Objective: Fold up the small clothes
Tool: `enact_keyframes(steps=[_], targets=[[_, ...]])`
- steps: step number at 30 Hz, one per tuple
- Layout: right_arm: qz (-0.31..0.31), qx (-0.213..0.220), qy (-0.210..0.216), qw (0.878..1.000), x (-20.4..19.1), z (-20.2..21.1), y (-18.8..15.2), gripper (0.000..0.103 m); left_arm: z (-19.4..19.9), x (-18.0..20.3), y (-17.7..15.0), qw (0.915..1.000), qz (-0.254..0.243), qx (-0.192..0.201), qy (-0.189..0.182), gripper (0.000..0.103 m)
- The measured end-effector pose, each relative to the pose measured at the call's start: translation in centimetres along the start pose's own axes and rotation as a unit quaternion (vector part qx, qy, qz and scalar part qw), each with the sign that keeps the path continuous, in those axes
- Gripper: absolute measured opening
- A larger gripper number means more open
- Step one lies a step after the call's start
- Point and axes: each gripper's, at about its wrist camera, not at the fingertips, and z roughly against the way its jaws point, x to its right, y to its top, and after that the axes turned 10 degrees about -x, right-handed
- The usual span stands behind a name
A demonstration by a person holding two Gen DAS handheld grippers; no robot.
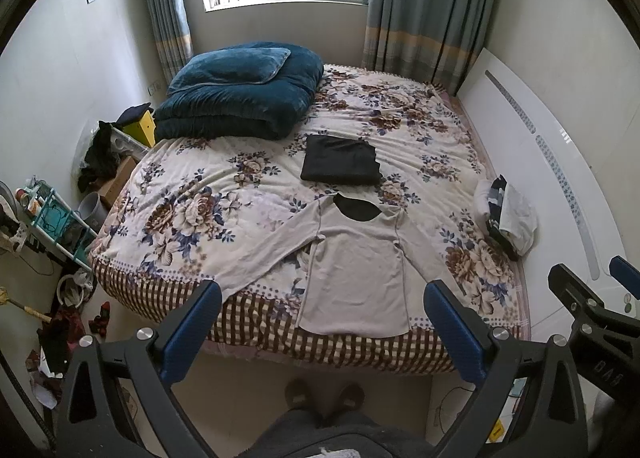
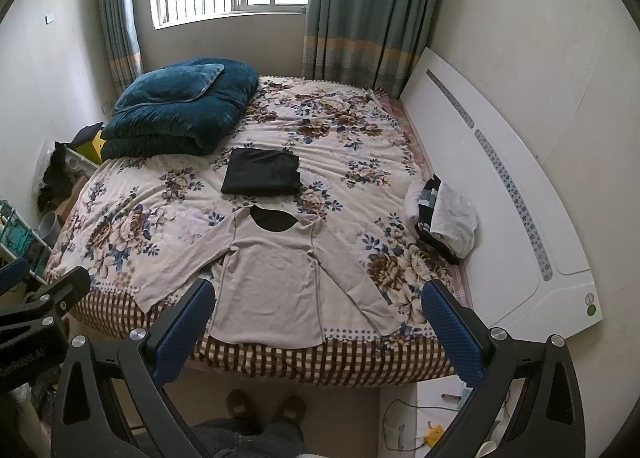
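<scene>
A beige long-sleeved shirt (image 1: 352, 258) lies spread flat, sleeves out, at the near edge of the floral bed (image 1: 200, 194); it also shows in the right wrist view (image 2: 276, 274). A folded black garment (image 1: 340, 160) lies just beyond its collar, also in the right wrist view (image 2: 262, 172). A small pile of unfolded clothes (image 1: 506, 214) sits at the bed's right side, seen in the right wrist view too (image 2: 444, 218). My left gripper (image 1: 324, 302) is open and empty, held above the bed's near edge. My right gripper (image 2: 318, 302) is open and empty beside it.
A folded blue duvet with a pillow (image 1: 240, 94) sits at the far left of the bed. A white headboard (image 1: 540, 162) runs along the right. A rack and clutter (image 1: 48, 218) stand on the floor at left. The person's slippers (image 2: 264, 408) stand at the bed's foot.
</scene>
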Motion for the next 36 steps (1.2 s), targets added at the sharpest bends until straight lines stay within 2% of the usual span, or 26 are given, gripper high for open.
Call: enact_keyframes(steps=[17, 32, 36], targets=[[-0.003, 0.002, -0.003, 1.000, 1.0, -0.2, 1.1, 0.103, 0.0, 0.2, 0.4, 1.0000, -0.001, 0.005, -0.003, 0.103], [-0.003, 0.004, -0.005, 1.000, 1.1, -0.4, 0.7, 0.103, 0.0, 0.5, 0.2, 1.0000, 0.000, 0.006, -0.004, 0.103], [-0.017, -0.008, -0.003, 1.000, 1.8, -1.9, 1.5, 0.103, -0.6, 1.0, 0.8, 1.0000, -0.001, 0.007, -0.001, 0.103]])
